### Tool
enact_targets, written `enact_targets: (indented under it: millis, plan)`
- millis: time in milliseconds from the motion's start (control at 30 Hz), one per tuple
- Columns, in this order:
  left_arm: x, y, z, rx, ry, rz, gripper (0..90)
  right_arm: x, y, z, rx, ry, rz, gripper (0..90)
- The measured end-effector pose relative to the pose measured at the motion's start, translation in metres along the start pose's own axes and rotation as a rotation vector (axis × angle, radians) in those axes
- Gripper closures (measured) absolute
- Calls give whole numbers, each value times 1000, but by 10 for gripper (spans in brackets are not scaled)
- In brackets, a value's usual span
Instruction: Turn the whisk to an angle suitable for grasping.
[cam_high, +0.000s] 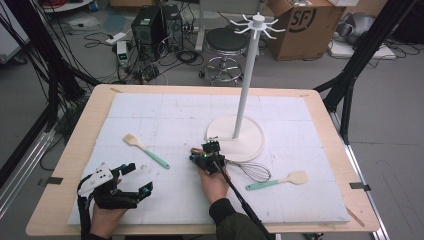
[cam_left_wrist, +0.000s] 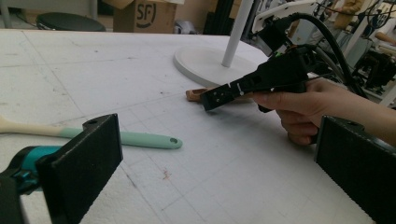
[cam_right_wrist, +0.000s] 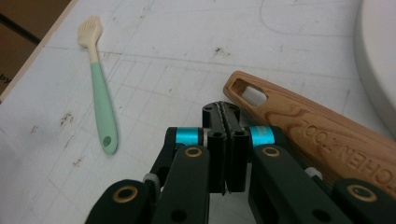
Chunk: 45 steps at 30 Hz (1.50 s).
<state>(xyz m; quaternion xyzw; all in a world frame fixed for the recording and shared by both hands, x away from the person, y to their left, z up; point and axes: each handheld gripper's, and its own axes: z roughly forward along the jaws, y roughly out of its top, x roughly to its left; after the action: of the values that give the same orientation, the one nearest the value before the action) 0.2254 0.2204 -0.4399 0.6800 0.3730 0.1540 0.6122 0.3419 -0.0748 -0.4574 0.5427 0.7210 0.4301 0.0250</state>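
Our right gripper (cam_high: 211, 150), jaws pressed shut on nothing, lies just beside the whisk's (cam_high: 252, 171) wooden handle (cam_right_wrist: 317, 128) at the rack base's (cam_high: 252, 145) seven o'clock edge. The right gripper view shows the handle's grain, slot and stamped lettering. Our left gripper (cam_high: 134, 179) rests at the bench's (cam_high: 75, 150) seven o'clock, flat black jaws wide apart. The mint-handled pastry brush (cam_high: 146, 150) lies at eleven o'clock from the left gripper.

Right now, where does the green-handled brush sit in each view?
High view: the brush lies left of centre on the white mat.
Left gripper view: brush at mid-left, handle end pointing right.
Right gripper view: brush at upper left, bristles at the top.
Shared landmark: the stand's round white base.
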Motion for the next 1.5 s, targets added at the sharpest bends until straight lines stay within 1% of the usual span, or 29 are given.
enact_targets:
  millis: [133, 200, 233, 267, 333, 400, 500, 533, 567, 600, 633, 700, 767, 800, 833, 867, 900, 967, 1000, 1033, 1100, 1133, 1167, 1200, 1367, 1500]
  plan:
    - [0, 0, 0, -3, 1, -3, 17, -1, 1, 0, -7, 1, -1, 899]
    - [0, 0, -1, -2, 0, -3, 17, -1, 1, 0, -9, 2, -13, 899]
    - [1, 0, -1, -2, -1, -2, 17, 1, 1, -2, -7, 9, -32, 898]
    - [1, 0, -1, -5, -2, -5, 17, 1, 1, -2, -7, 9, -32, 898]
    - [1, 0, -1, -5, 1, -4, 17, 3, 2, -7, -10, 39, -65, 898]
    - [1, 0, -2, -3, 3, -5, 17, 3, 4, -15, -13, 59, -78, 894]
    - [1, 0, -2, -4, 2, -5, 17, -4, 11, -32, -40, 109, -74, 788]
    - [1, 0, -2, -4, 3, -5, 17, -7, 13, -39, -48, 117, -75, 771]
    - [1, 0, -2, -2, 5, -7, 17, -10, 16, -45, -56, 114, -82, 757]
    - [0, -1, -1, -3, 3, -10, 17, -13, 18, -50, -53, 118, -89, 728]
    - [0, -1, -1, -2, 3, -7, 17, -17, 20, -55, -51, 110, -93, 691]
    - [0, -1, -1, 1, 6, -6, 17, -25, 24, -63, -41, 95, -93, 678]
    - [0, -1, -1, 0, 6, -6, 17, -32, 25, -67, -12, 83, -94, 659]
    - [0, -1, -1, 0, 6, -5, 17, -36, 26, -70, -4, 73, -86, 652]
    - [0, -1, -1, 0, 8, -7, 17, -44, 25, -74, 3, 51, -69, 667]
    - [0, -1, -1, 0, 8, -7, 17, -44, 25, -74, 3, 51, -69, 667]
    - [0, -1, -1, 0, 7, -8, 17, -49, 25, -76, 10, 46, -58, 681]
    - [0, -1, 0, 2, 7, -8, 17, -56, 24, -81, -2, 30, -36, 757]
    - [0, -1, 0, 0, 8, -9, 17, -61, 22, -84, -10, 15, -25, 792]
    - [0, -1, 0, 1, 8, -8, 17, -65, 21, -87, -12, 9, -6, 825]
    - [0, -1, 0, 0, 6, -10, 17, -71, 19, -92, -22, 0, 11, 839]
    - [0, -1, 0, 2, 3, -7, 17, -75, 17, -94, -28, 1, 23, 875]
    - [0, -1, 1, 1, 3, -8, 17, -75, 17, -94, -28, 1, 23, 875]
    - [0, -1, 1, 1, 4, -6, 17, -76, 16, -95, -25, -5, 22, 896]
    - [-1, 0, 3, 2, -2, -8, 17, -81, 14, -95, -5, -26, 41, 898]
    - [-1, 0, 5, 3, -7, -7, 17, -85, 11, -94, 23, -60, 42, 899]
